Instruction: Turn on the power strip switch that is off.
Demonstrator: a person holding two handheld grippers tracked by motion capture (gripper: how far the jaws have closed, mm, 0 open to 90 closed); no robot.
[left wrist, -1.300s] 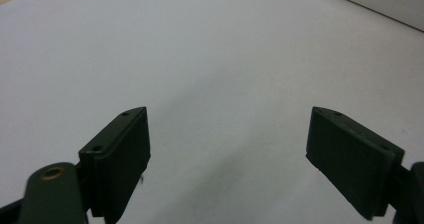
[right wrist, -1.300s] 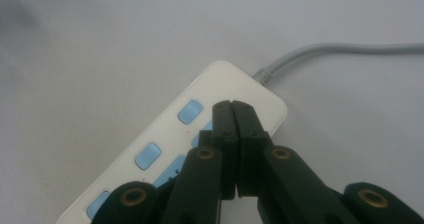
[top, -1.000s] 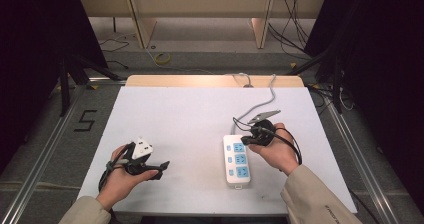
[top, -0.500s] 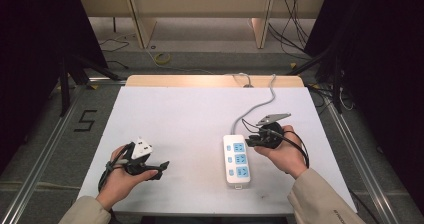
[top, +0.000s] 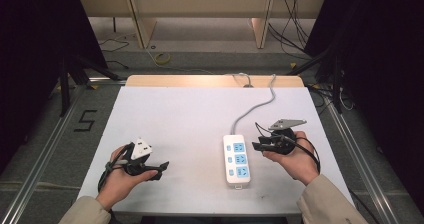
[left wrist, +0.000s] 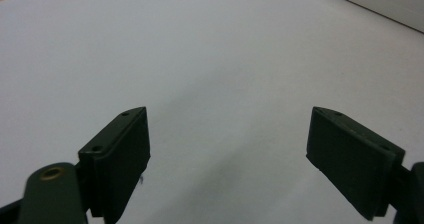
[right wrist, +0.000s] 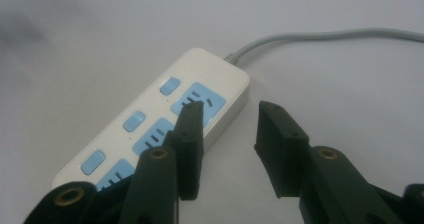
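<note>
A white power strip (top: 236, 160) with blue sockets and buttons lies on the white table (top: 185, 114), right of centre. Its grey cable (top: 252, 109) runs off the far edge. My right gripper (top: 256, 145) sits just right of the strip, jaws pointing at its far end. In the right gripper view the strip (right wrist: 150, 129) lies under the left jaw, and the gripper (right wrist: 227, 129) is open and empty, with the cable (right wrist: 320, 36) beyond. My left gripper (top: 161, 169) rests near the front left, open and empty (left wrist: 227, 149). A white block (top: 141, 148) shows at its top.
A strip of bare wood (top: 215, 80) marks the table's far edge. Beyond it stand wooden shelf legs (top: 142, 24), with loose cables (top: 160, 59) on the floor. A "5" marking (top: 86, 120) is on the floor at the left. Metal rails run along both sides.
My right gripper has drawn back to the right, from over the strip's far end to beside it. The left hand and gripper have stayed put.
</note>
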